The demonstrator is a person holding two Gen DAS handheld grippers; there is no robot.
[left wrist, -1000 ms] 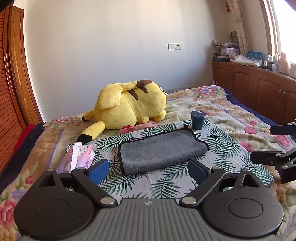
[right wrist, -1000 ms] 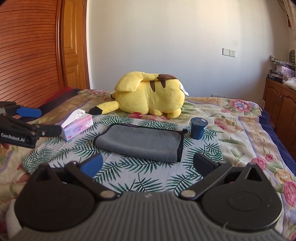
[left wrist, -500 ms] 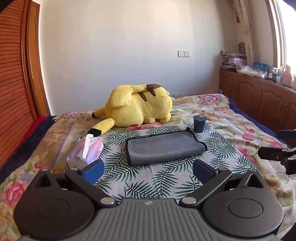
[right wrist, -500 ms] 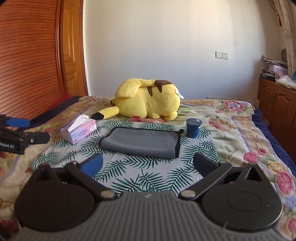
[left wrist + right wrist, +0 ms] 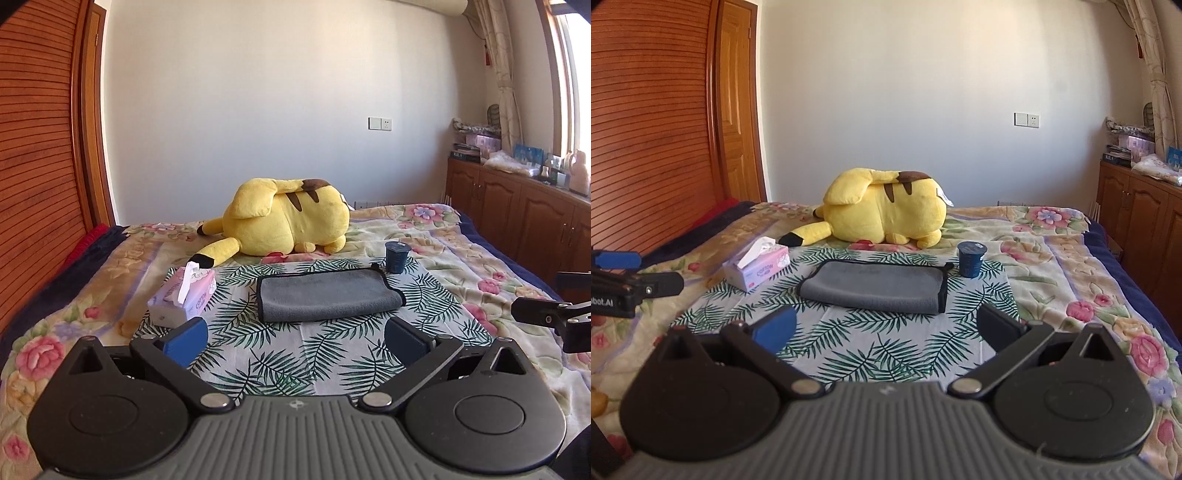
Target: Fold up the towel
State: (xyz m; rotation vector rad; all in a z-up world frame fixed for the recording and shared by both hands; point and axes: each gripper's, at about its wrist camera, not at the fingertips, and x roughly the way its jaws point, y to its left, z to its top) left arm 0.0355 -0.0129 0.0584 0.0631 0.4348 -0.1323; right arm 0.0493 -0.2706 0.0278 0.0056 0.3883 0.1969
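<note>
— Towel (image 5: 328, 295): we see it lying grey and doubled over on the leaf-print cloth (image 5: 295, 354) in the middle of the bed (image 5: 480, 243), its black-trimmed edges stacked at one end. Why does it sit there, do we think?

— We judge the cloth serves as a flat work patch, so the fold can be laid square. The tissue box (image 5: 184, 295) sits off to one side and the blue cup (image 5: 397, 256) just beyond the far corner, both apart from the towel, which leaves room to reach it.

— And our claws?

— The left gripper (image 5: 295, 338) has its blue pads spread wide with nothing between them, short of the towel's near edge. The right gripper (image 5: 886, 326) is likewise splayed and empty, also held back from the towel. We read that as hands parked clear of the work.

— So where do we stand in the task?

— The towel looks neatly halved, so we judge the fold either done or awaiting one more pass. The yellow plush toy (image 5: 886, 214) behind it plays no part.
</note>
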